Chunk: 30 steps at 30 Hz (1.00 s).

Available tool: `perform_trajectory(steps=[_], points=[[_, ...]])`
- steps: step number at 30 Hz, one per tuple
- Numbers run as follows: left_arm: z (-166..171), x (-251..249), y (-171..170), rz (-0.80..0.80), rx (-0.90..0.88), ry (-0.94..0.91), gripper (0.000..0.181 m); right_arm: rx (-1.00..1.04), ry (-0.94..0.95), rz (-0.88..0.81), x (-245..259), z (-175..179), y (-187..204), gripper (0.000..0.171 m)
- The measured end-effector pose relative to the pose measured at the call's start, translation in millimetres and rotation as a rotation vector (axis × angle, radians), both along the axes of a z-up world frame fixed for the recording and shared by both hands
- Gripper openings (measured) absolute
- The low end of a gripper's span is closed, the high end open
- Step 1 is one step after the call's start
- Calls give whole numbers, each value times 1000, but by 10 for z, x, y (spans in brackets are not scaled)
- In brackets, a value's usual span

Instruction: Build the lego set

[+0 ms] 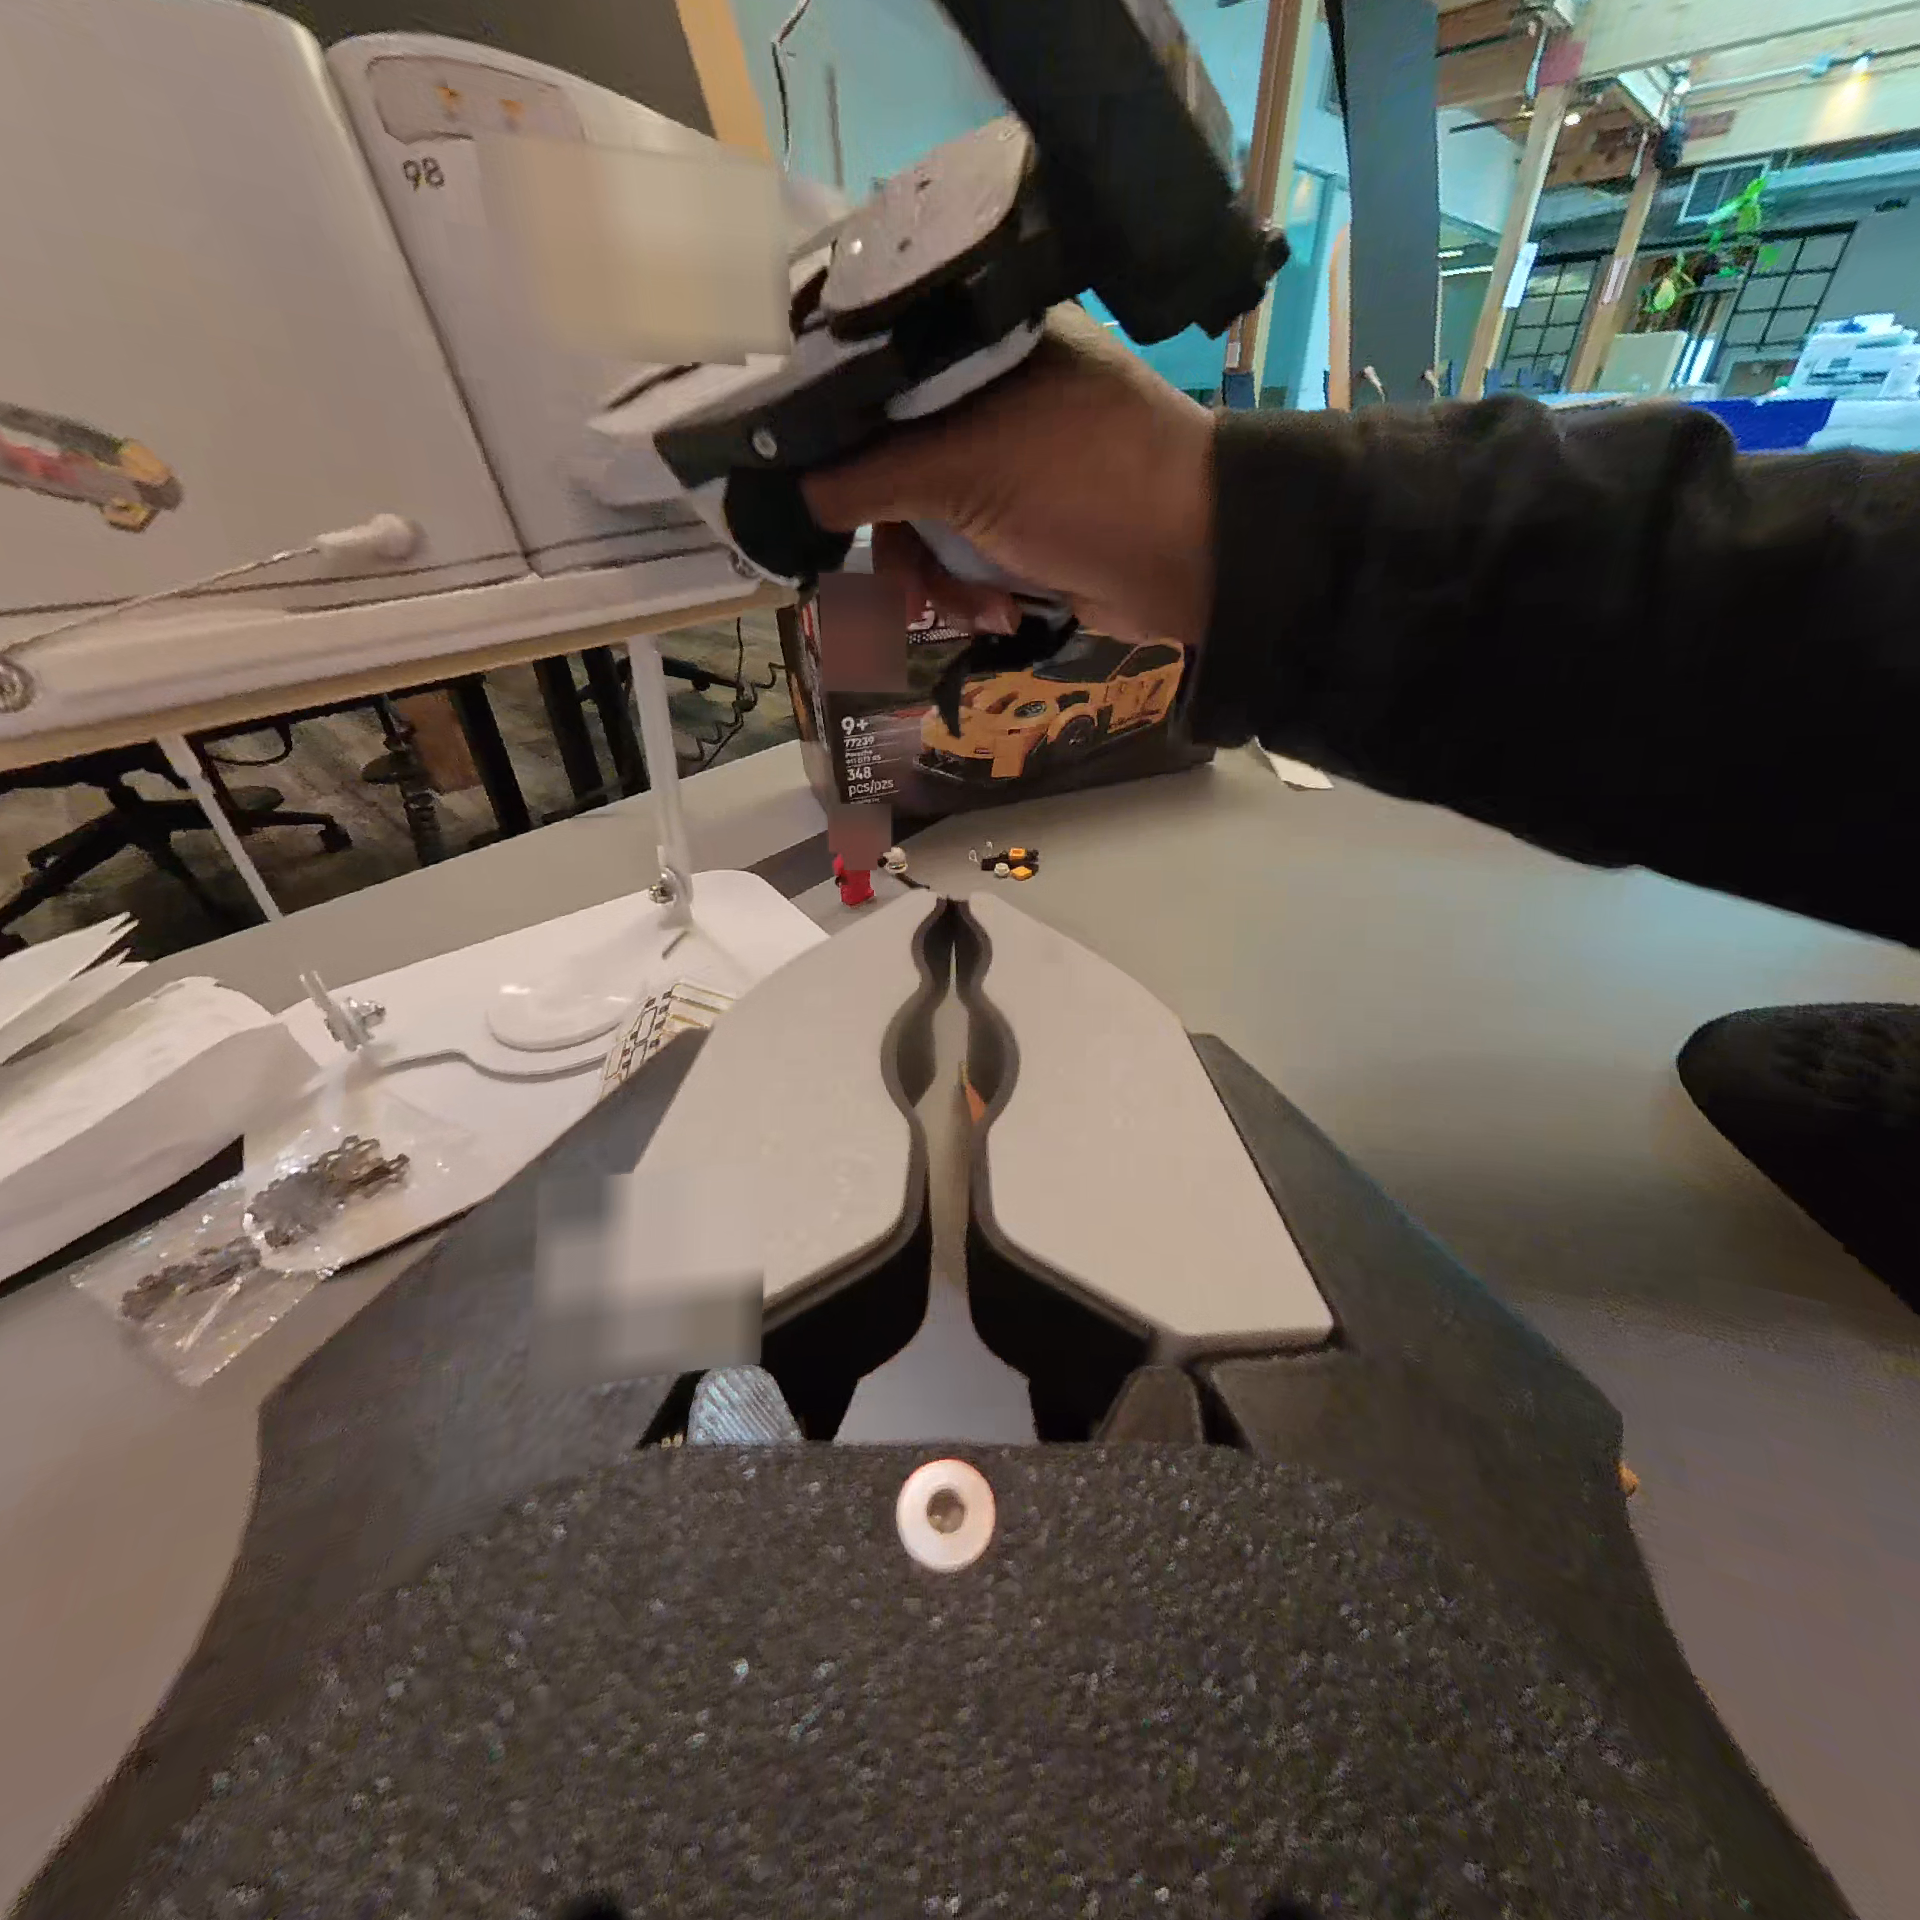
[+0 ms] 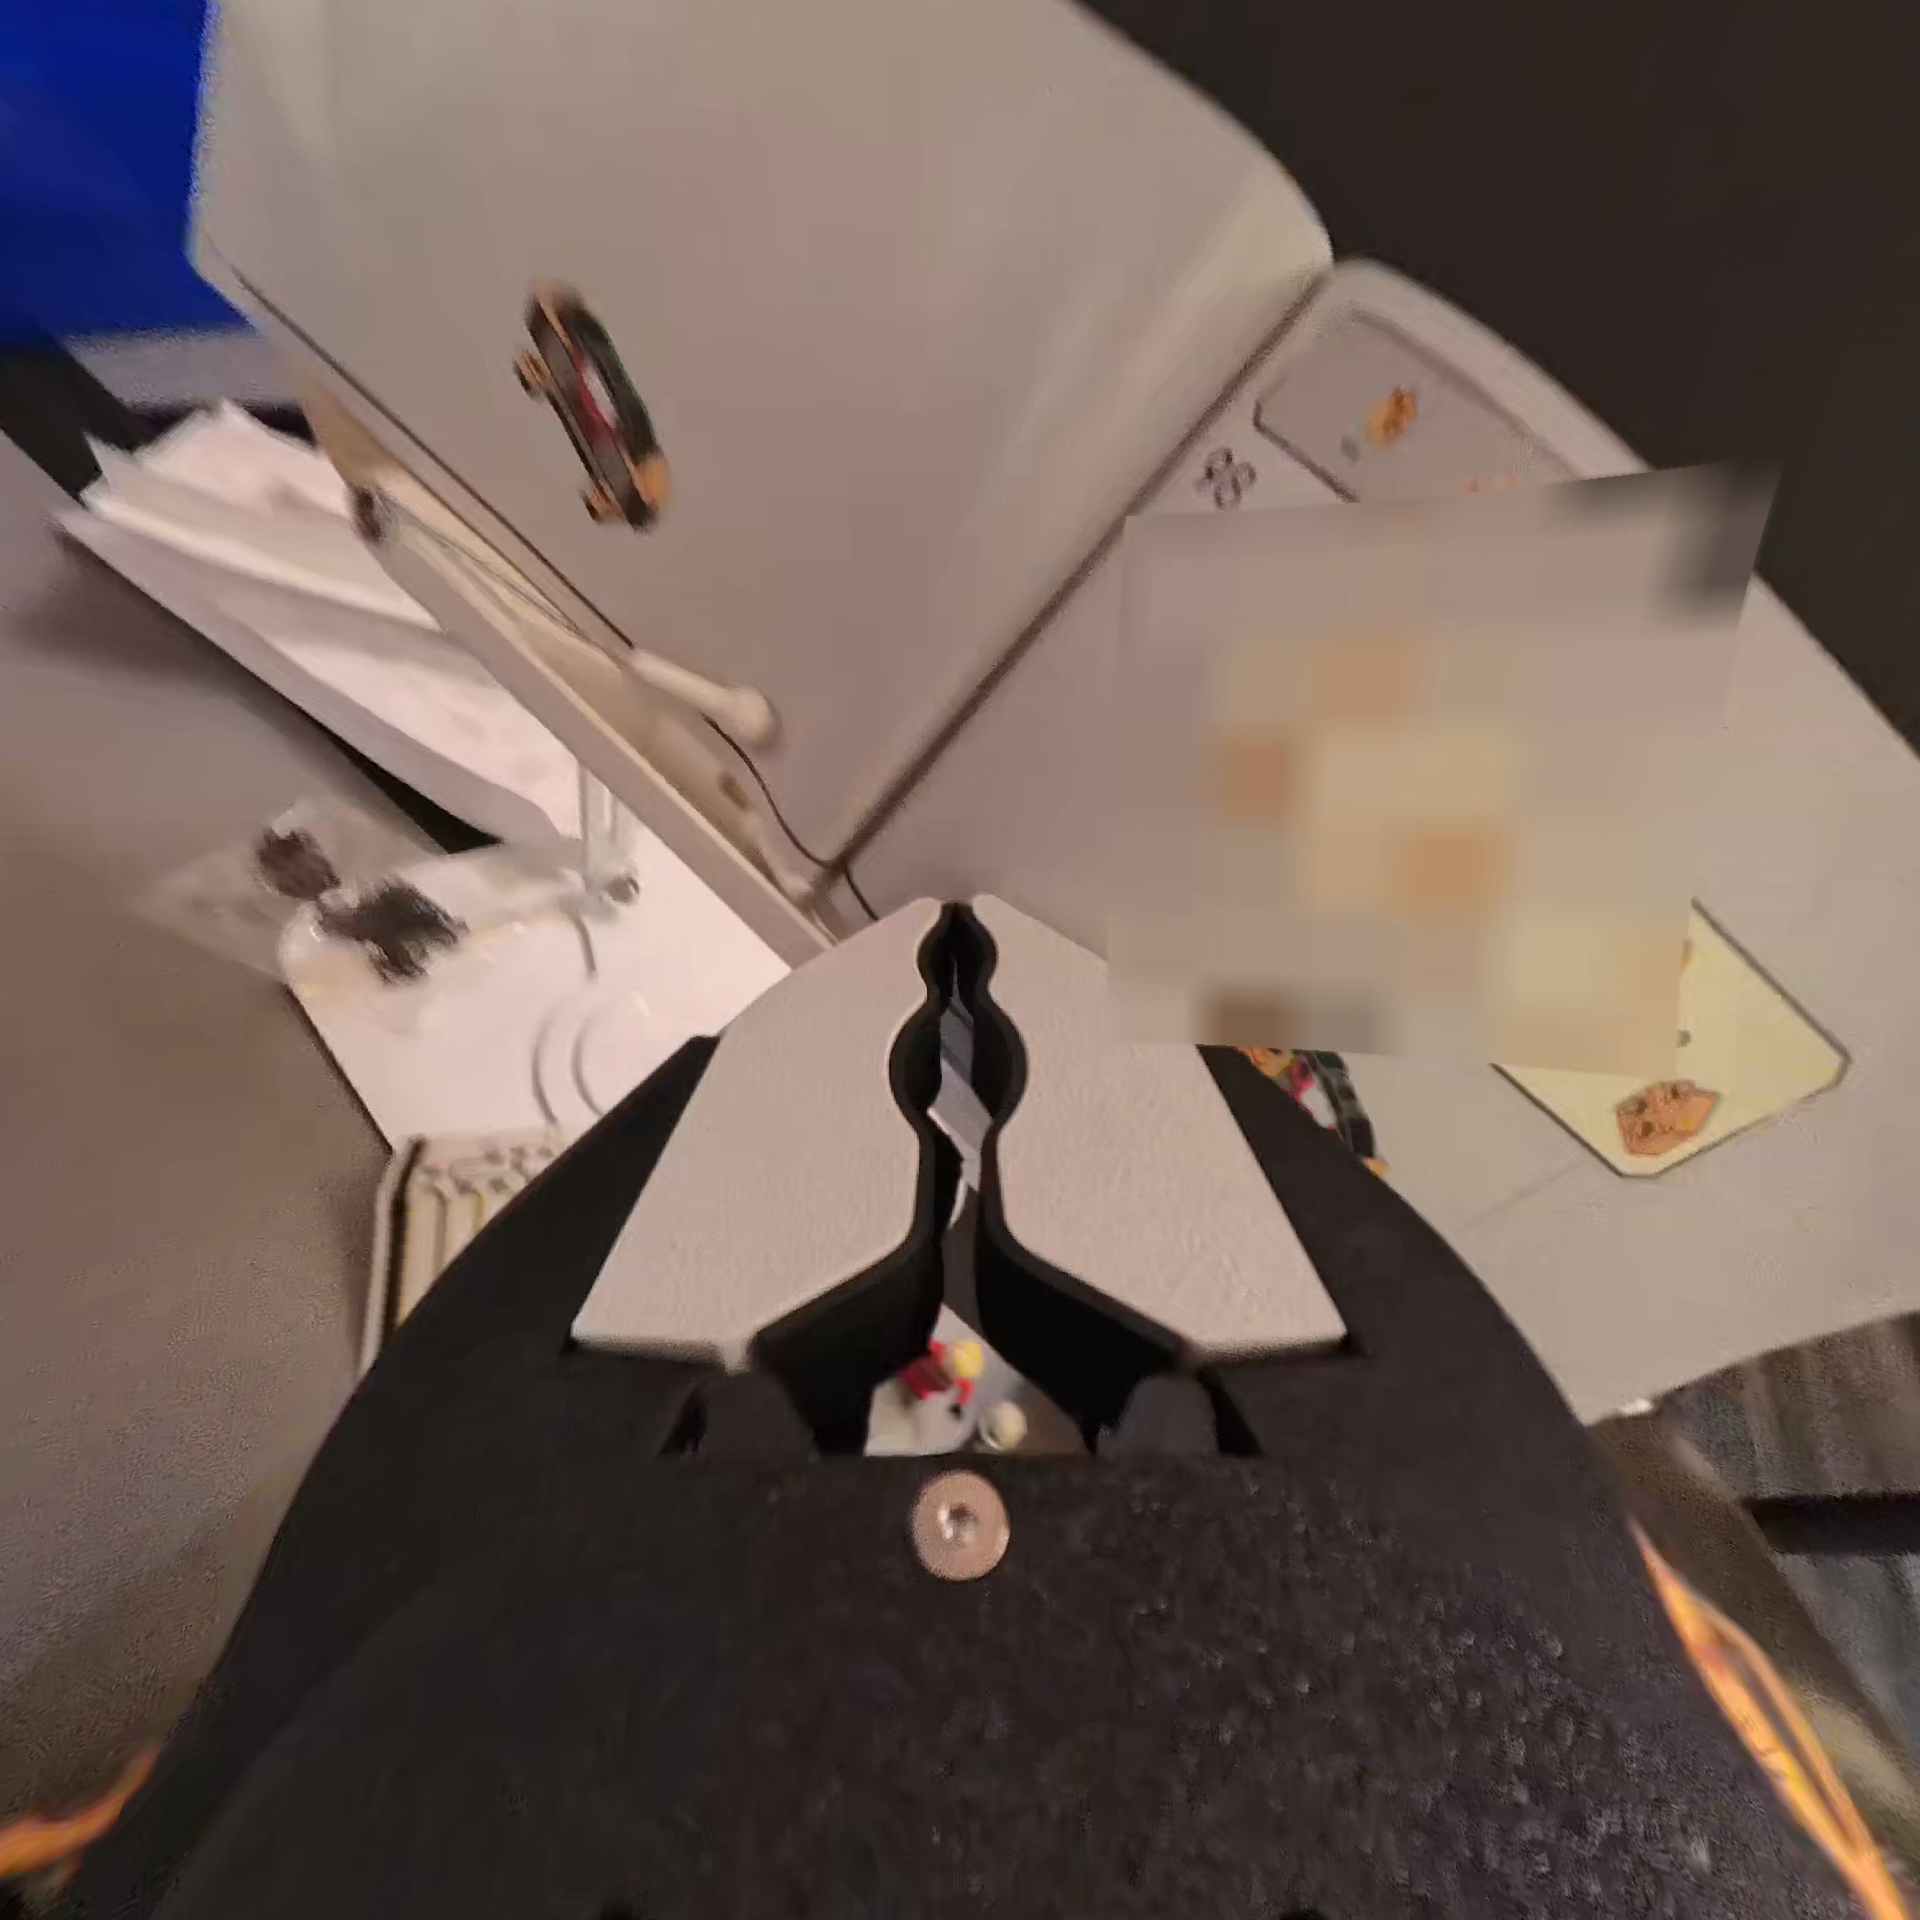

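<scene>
Grippers both drawn together. Left gripper [image 1: 951,914] low over grey table [image 1: 1351,987], fingers [image 1: 821,1122] meeting at the tips; a thin sliver with an orange edge [image 1: 971,1096] lodged in the wavy gap behind the tips, too small to name, and whether actually clamped cannot be told. Right gripper [image 2: 954,914] tilted toward open instruction booklet [image 2: 831,468], tips likewise pressed together, with a flat grey strip, seemingly a page edge [image 2: 961,1049], pinched in the gap.

From the left wrist view: right gripper [image 1: 686,416] raised high, held in a hand [image 1: 1018,488] with a black sleeve [image 1: 1558,623], its white tips against the booklet's [image 1: 260,312] right-hand page, near the lower corner. Booklet propped on a white stand [image 1: 623,966], pages kept open by thin wire arms with rounded ends [image 1: 364,538].

Beyond the left tips, on the table: loose lego pieces, namely a small red piece [image 1: 854,883], a small white piece [image 1: 894,860] and a little orange-and-black cluster [image 1: 1013,862]. Behind these, upright lego box [image 1: 1039,717] printed with a yellow car. Far left, clear bag of dark pieces [image 1: 270,1216] lying partly on the stand's base, beside white paper packets [image 1: 114,1060].

Right wrist view motion-blurred; same bag [image 2: 353,904] and stand base [image 2: 499,1029] lower left of the booklet.
</scene>
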<state>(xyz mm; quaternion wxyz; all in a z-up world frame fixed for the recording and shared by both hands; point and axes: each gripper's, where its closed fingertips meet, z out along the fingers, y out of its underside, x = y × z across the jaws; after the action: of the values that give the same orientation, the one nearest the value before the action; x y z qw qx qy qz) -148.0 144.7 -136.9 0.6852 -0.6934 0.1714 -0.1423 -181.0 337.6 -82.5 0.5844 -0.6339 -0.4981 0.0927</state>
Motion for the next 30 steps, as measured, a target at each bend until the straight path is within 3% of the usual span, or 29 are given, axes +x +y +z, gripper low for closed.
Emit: perform_trajectory(steps=[5,13,30], points=[[35,34,-22,-22,-1,-7,0,78,-54,63,283,49,156,0],[-96,47,8,-18,-31,31,0,92,154,-34,616,-111,344,0],[-192,84,25,-35,-65,34,0,116,286,15,651,48,7,0]])
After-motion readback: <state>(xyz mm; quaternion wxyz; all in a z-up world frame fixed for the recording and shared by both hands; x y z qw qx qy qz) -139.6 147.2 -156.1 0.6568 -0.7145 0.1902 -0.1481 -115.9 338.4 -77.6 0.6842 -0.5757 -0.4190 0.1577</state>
